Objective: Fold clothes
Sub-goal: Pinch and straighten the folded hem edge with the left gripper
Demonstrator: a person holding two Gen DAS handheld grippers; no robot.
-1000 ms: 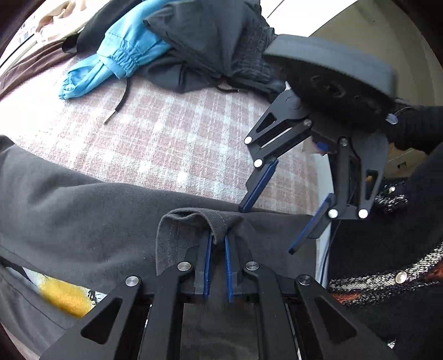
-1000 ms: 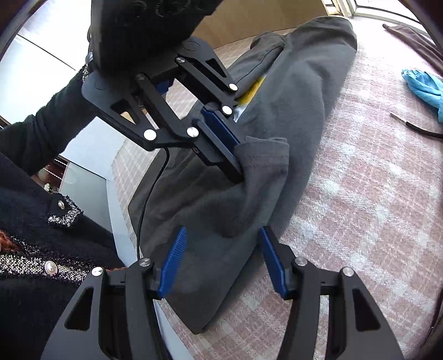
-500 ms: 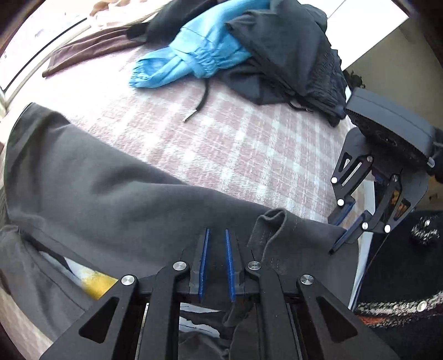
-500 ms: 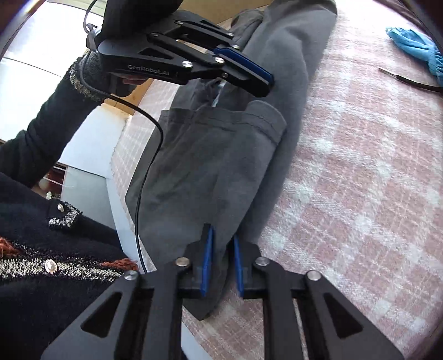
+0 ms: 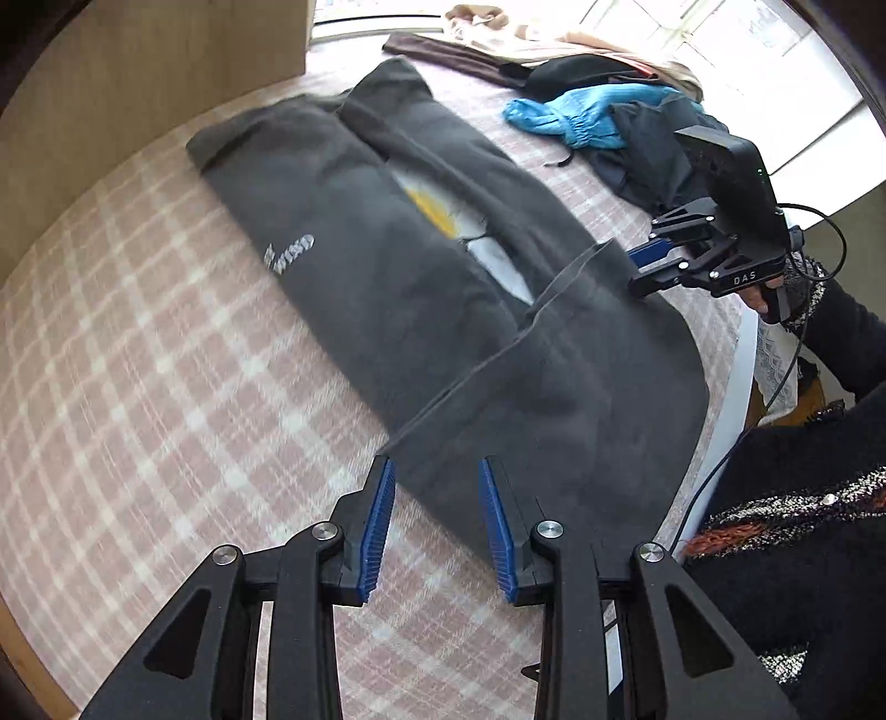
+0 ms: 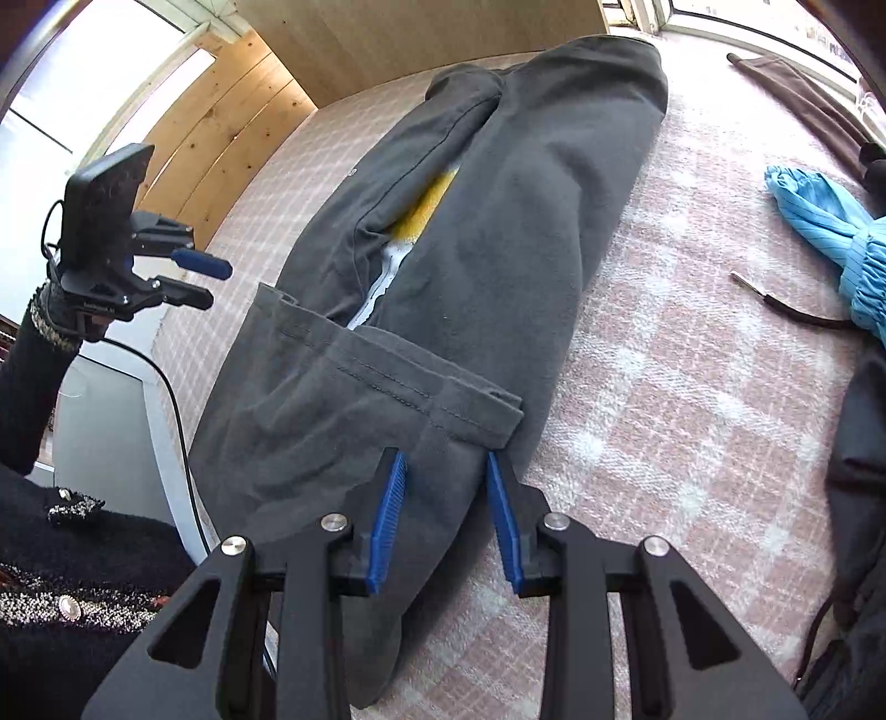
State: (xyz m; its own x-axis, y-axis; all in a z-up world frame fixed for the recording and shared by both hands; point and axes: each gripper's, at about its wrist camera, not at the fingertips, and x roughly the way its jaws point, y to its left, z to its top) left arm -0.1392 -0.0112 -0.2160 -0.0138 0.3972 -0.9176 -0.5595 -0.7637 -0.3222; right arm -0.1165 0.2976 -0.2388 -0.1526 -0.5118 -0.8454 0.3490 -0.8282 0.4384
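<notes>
garment: dark grey top, lies on plaid bed, long axis runs straight ahead of right tool.
right tool: wide, straddles near hem fold, nearer one.
left tool: wide, empty, at hem's other corner.

- Plenty of daylight, all coming from the blown-out white window at the far edge of the pink-and-white plaid cloth.
- Left wrist view has motion smear: the dark grey folded cotton garment and the checks near it look streaky.
- Right wrist view is sharper; the garment's hem stitching reads clearly.
- Heavy fisheye bending, with black vignetted corners in both views.
- Shadows are soft and faint.
</notes>
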